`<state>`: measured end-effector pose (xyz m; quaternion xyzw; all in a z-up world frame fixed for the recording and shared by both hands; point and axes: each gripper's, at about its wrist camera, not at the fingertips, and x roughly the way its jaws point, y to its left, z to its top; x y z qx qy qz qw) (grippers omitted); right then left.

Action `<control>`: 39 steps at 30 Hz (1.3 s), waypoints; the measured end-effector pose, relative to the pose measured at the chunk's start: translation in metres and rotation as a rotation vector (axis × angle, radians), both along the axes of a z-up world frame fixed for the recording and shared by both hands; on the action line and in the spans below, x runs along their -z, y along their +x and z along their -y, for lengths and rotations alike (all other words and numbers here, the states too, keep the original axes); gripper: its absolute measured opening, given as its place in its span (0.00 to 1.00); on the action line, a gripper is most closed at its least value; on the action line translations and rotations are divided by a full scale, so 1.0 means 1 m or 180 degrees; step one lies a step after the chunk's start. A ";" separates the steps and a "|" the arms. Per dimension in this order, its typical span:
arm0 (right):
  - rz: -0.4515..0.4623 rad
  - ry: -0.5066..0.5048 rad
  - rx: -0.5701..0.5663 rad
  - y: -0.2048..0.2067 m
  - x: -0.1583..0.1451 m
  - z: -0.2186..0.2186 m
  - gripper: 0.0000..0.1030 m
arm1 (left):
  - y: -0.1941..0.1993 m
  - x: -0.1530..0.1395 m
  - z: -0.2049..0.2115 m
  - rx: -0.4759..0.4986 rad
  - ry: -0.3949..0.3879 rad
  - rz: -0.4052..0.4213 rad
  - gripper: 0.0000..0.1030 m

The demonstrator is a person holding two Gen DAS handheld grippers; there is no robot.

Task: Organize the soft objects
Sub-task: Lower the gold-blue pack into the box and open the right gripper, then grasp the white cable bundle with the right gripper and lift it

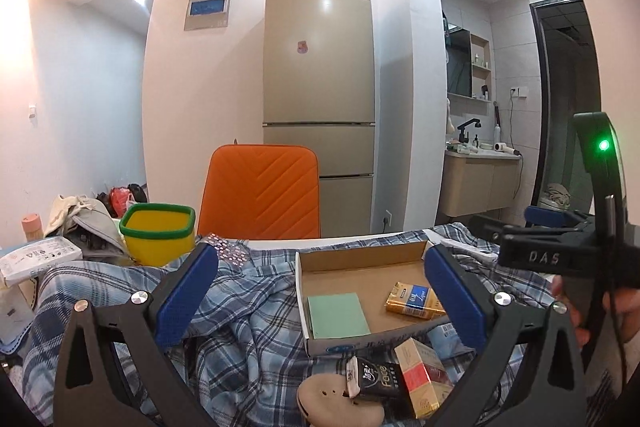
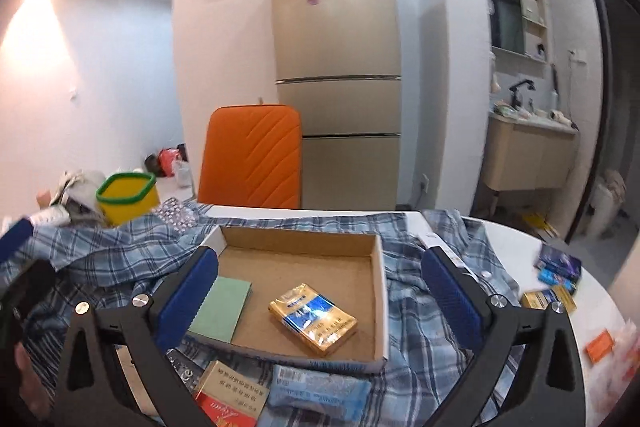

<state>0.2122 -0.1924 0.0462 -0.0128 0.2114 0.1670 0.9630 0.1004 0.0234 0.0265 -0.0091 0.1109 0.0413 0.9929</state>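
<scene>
The blue plaid cloth (image 2: 404, 291) is seen spread in rumpled folds under everything, running out to both sides of both tools and beneath them. On it, straight ahead of the right gripper (image 2: 320, 297), the shallow cardboard tray (image 2: 300, 241) is set, framed almost squarely between the spread fingers; from the left gripper (image 1: 322, 293) the same tray (image 1: 360, 253) is seen ahead and shifted toward its right finger. Both tools are held wide apart and nothing is pinched in either. Inside the tray a green pad (image 2: 220, 307) is lain beside the right tool's left finger, and a gold-and-blue pack (image 2: 312, 319) is angled near the middle. Just below the tray's near wall, a soft light-blue tissue packet (image 2: 318, 391) is found low between the right tool's fingers, its long axis laid crosswise to them, with a red-and-gold carton (image 2: 228, 391) touching or just beside its left end. That packet is judged the likely next soft thing, and the right tool is judged the nearer: a short dip down and back is called for, with the wrist turned so the packet's narrow width is spanned. From the left tool, a tan rubbery piece (image 1: 340, 403) is glimpsed low at centre, partly covered by a black pack (image 1: 374, 377).
</scene>
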 end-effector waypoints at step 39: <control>-0.1108 -0.0086 -0.0342 -0.036 0.061 0.016 0.93 | -0.010 0.032 -0.001 -0.0044 -0.0031 -0.0002 1.00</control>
